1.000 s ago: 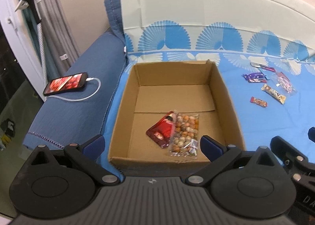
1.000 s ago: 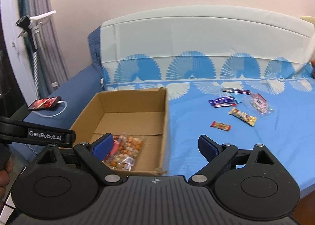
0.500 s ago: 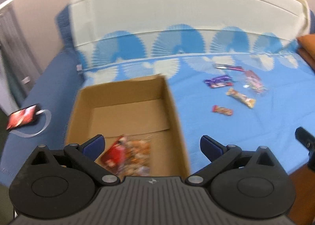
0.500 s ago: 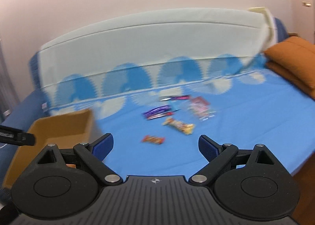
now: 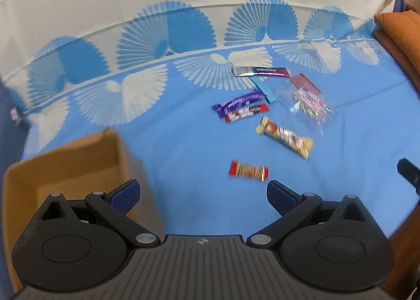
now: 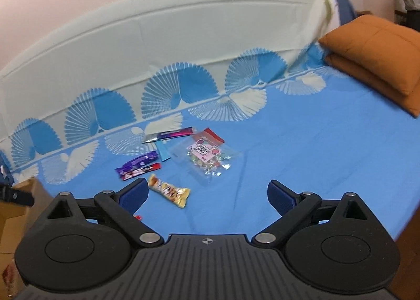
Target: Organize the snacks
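Hovering above the blue sheet (image 5: 183, 158), the left gripper (image 5: 203, 192) is held level and pointed toward the patterned backrest (image 5: 168, 11), its fingers spread wide with nothing between them. The right gripper (image 6: 207, 192) is likewise held above the sheet, fingers wide apart and empty.

A cardboard box (image 5: 65, 158) is seen at the left gripper's lower left, its near corner just beside the left finger (image 5: 123, 192). The snacks are scattered on the sheet ahead: a small red bar (image 5: 248, 170) lies nearest, just beyond the left gripper's right finger; a yellow bar (image 5: 284, 137) lies past it, and a purple bar (image 5: 240, 100) is touched by a red-and-white bar (image 5: 246, 112). A clear candy bag (image 5: 307, 100), a light blue stick (image 5: 263, 87) and a silver-and-magenta packet (image 5: 261, 71) lie farther back, near the backrest.

In the right wrist view, bare sheet is seen between the candy bag and the orange cushion (image 6: 375, 48) at the far right. The sheet's front edge is seen dropping off at lower right.
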Available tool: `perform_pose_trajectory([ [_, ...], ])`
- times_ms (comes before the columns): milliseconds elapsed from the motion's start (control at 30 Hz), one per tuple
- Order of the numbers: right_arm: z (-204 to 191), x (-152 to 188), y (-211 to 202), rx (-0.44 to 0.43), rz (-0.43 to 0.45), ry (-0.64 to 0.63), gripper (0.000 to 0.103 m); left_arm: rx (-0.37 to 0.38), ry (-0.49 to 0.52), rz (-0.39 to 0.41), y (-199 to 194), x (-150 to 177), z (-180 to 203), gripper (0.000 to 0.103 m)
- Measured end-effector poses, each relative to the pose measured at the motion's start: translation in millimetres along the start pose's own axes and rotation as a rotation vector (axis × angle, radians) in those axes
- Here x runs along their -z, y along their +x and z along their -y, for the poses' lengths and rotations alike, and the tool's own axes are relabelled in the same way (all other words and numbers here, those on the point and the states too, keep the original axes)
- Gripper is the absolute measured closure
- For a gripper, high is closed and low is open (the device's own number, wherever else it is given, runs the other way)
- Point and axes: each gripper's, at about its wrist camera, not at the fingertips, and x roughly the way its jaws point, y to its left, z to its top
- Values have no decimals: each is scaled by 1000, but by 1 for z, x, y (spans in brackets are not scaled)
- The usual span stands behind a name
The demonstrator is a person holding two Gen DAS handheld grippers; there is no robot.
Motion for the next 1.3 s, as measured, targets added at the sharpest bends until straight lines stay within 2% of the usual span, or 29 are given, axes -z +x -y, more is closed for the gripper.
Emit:
perform_pose_trajectory([
  [133, 8, -16, 63, -6, -20, -60, 5, -15, 26, -30, 69, -50, 7, 0],
  [333, 7, -38, 173, -45, -77, -173, 4, -18, 101, -58, 167, -105, 28, 0],
  [433, 0, -42, 230, -80, -154, -205, 4, 47, 117, -119, 211, -121, 37, 0],
  [533, -11, -40, 273, -93, -210, -269, 4, 81, 134, -167, 246, -132, 46, 0],
  [600, -19, -36, 295, -91, -236, -340, 2, 69, 185, -181, 264, -136, 54, 0],
  [633, -22, -32, 306, -69, -243, -381, 1, 39, 212, -181, 274, -137, 58, 0],
  [667, -23, -29, 315, -42, -248, -417, 0, 30, 223, -180, 279, -138, 58, 0],
  [700, -19, -26, 320, -90, -217, -428, 0, 55, 211, -189, 283, -141, 56, 0],
  [767, -13, -22, 322, -125, -180, -404, 0, 96, 129, -235, 291, -149, 46, 0],
  [833, -12, -19, 319, -121, -163, -391, 0, 88, 61, -242, 296, -152, 38, 0],
  [967, -11, -14, 316, -122, -140, -393, 0, 70, 75, -229, 296, -151, 37, 1],
  [1033, -13, -15, 313, -116, -141, -395, 6, 82, 96, -200, 288, -148, 42, 19],
  [1067, -14, -16, 308, -118, -134, -394, 16, 100, 106, -177, 281, -146, 44, 51],
  [1100, -13, -16, 303, -125, -134, -383, 26, 104, 121, -159, 274, -145, 46, 91],
  [1133, -11, -16, 298, -144, -139, -362, 34, 102, 121, -173, 271, -144, 46, 90],
  [1167, -9, -15, 293, -155, -145, -351, 48, 100, 102, -186, 270, -141, 45, 90],
  [1200, -9, -14, 288, -158, -152, -344, 57, 88, 87, -193, 269, -137, 43, 90],
  [1300, -8, -11, 273, -157, -171, -306, 70, 64, 86, -194, 257, -123, 42, 91],
])
